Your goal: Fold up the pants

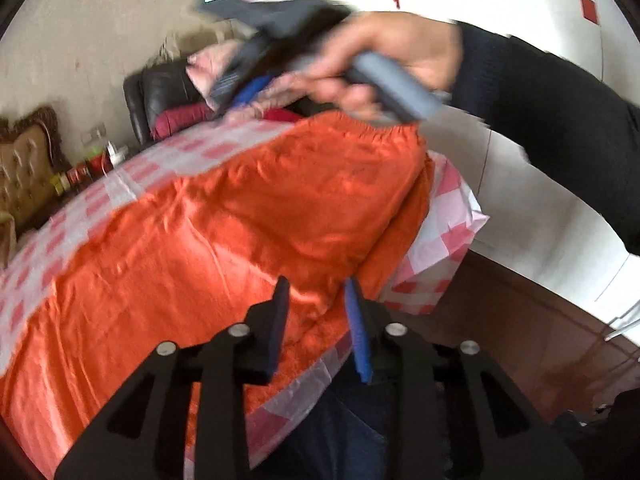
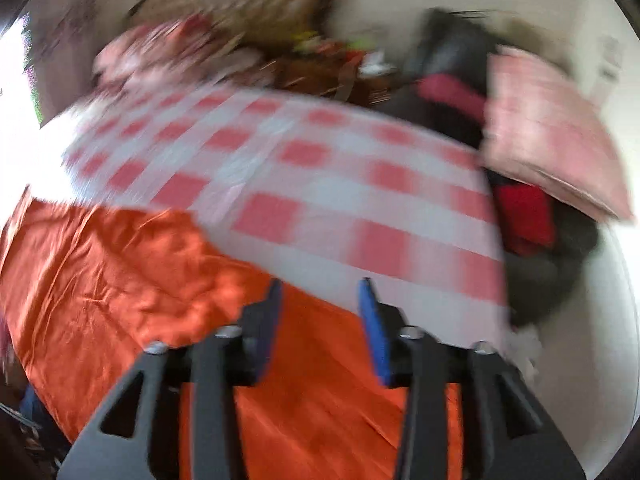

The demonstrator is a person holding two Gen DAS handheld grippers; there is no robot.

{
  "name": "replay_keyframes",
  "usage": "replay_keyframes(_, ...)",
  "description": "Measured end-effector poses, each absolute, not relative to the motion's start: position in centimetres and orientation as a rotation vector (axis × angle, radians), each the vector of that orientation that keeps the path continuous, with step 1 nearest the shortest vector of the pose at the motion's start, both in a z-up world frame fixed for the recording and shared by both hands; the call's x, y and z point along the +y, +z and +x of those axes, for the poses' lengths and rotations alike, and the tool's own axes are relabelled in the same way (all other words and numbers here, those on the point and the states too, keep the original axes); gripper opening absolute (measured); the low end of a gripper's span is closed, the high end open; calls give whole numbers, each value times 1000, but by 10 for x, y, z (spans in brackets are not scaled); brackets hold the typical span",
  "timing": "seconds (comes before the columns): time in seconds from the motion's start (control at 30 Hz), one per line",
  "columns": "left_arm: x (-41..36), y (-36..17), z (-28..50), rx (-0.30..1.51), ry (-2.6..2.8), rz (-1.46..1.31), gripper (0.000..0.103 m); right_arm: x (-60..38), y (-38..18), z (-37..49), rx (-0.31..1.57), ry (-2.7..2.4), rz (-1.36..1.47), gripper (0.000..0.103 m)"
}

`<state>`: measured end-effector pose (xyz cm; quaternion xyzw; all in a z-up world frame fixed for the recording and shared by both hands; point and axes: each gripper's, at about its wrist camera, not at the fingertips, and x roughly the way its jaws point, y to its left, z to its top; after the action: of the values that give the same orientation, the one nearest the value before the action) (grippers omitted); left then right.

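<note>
Both wrist views look closely down along their fingers, sharing the orange pants (image 1: 224,216) on the checkered cloth (image 2: 312,168).

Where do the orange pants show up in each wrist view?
Left wrist: the orange pants fill the middle and lower left, waistband at upper right.
Right wrist: the orange pants fill the lower left, running under the tongs.
Shared landmark: the red-and-white checked cloth beneath them.

Red-white checked cloth (image 1: 168,160) on table, black sofa (image 1: 160,92) w/ pink cushion (image 2: 552,136) behind.
</note>
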<state>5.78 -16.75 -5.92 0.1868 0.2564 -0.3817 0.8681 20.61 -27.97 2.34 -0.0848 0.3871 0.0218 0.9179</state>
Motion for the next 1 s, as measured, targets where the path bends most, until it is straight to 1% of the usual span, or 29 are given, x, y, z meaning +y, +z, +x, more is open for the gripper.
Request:
replay_keyframes(0.03,-170,-58,55,514,-800,400,39,-298,28,187,784,-16,-133,47)
replay_keyframes(0.1,-185,-58,47,468,-807,440,39,-338,31,138,758,-107,0,48)
replay_keyframes(0.23,-224,-71,36,411,-797,574,39,-392,5,63,760,-165,257,48)
replay_keyframes(0.33,-245,-81,38,397,-752,636,37,-411,-15,36,752,-151,402,48)
replay_keyframes(0.4,-253,-83,41,402,-746,655,36,-418,-25,34,758,-116,476,48)
replay_keyframes(0.47,-259,-87,40,389,-732,692,33,-415,-33,40,777,-95,495,48)
replay_keyframes(0.5,-261,-87,38,379,-728,702,25,-413,-34,43,784,-80,493,48)
replay_keyframes(0.53,-262,-86,36,363,-708,707,7,-410,-36,47,789,-65,488,48)
replay_keyframes(0.6,-265,-81,30,323,-687,727,4,-403,-36,55,796,-50,467,49)
replay_keyframes(0.63,-264,-78,27,308,-690,726,4,-401,-37,58,797,-62,454,47)
replay_keyframes(0.67,-264,-74,24,301,-694,724,3,-400,-37,58,799,-80,437,28)
replay_keyframes(0.7,-263,-72,23,300,-698,724,3,-398,-37,57,797,-109,418,22)
replay_keyframes(0.77,-261,-72,20,300,-706,720,3,-401,-36,52,784,-112,430,16)
replay_keyframes(0.8,-262,-76,21,309,-711,724,3,-402,-35,50,781,-120,425,15)
replay_keyframes(0.83,-263,-80,22,320,-716,730,4,-402,-35,49,781,-127,419,14)
replay_keyframes(0.9,-264,-86,22,344,-725,731,11,-399,-36,46,782,-152,395,13)
replay_keyframes(0.97,-258,-84,22,366,-753,694,26,-394,-35,43,783,-185,352,13)
replay_keyframes(1.0,-253,-80,21,378,-777,654,40,-392,-35,41,782,-202,335,13)
